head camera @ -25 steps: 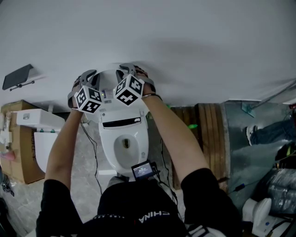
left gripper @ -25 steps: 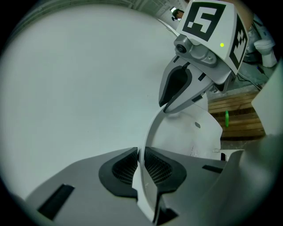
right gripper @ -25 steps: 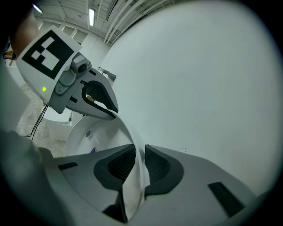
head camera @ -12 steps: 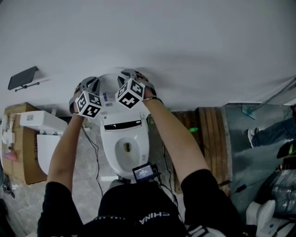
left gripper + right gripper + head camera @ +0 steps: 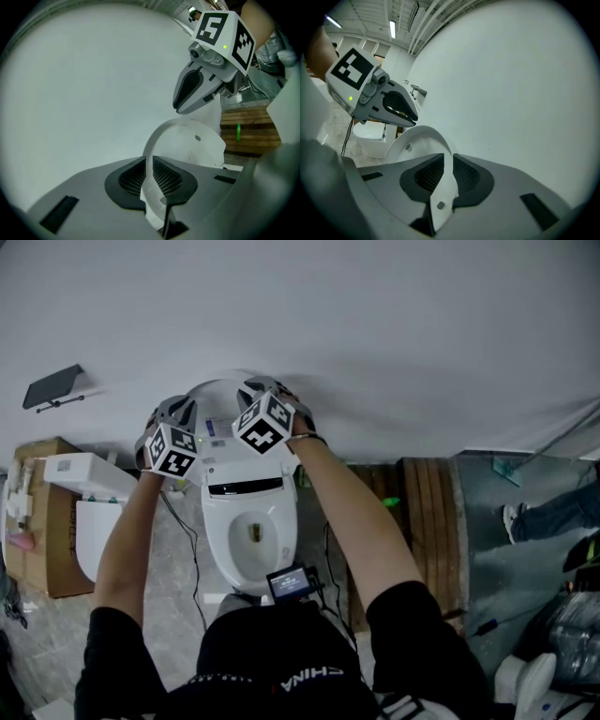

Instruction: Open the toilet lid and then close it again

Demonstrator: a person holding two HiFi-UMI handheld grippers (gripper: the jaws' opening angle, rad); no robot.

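Note:
A white toilet [image 5: 248, 521] stands against the white wall with its bowl uncovered. Its lid [image 5: 217, 397] is raised almost upright near the wall. My left gripper [image 5: 174, 412] is shut on the lid's left rim and my right gripper [image 5: 263, 387] on its right rim. In the left gripper view the thin lid [image 5: 187, 145] edge sits pinched between the black pads [image 5: 131, 177], with the right gripper [image 5: 197, 89] beyond it. The right gripper view shows the lid [image 5: 417, 140] edge clamped between its pads [image 5: 464, 176] and the left gripper [image 5: 393, 105] opposite.
A second white toilet [image 5: 89, 512] and a cardboard box [image 5: 37, 521] stand at the left. A wooden pallet [image 5: 422, 502] lies right of the toilet. A black shelf [image 5: 52, 388] hangs on the wall. Cables run across the floor, and a person's leg [image 5: 553, 512] shows at the right edge.
Both grippers have moved together, still holding the lid, and it has swung a little further toward the wall. More of its curved top shows between the cubes.

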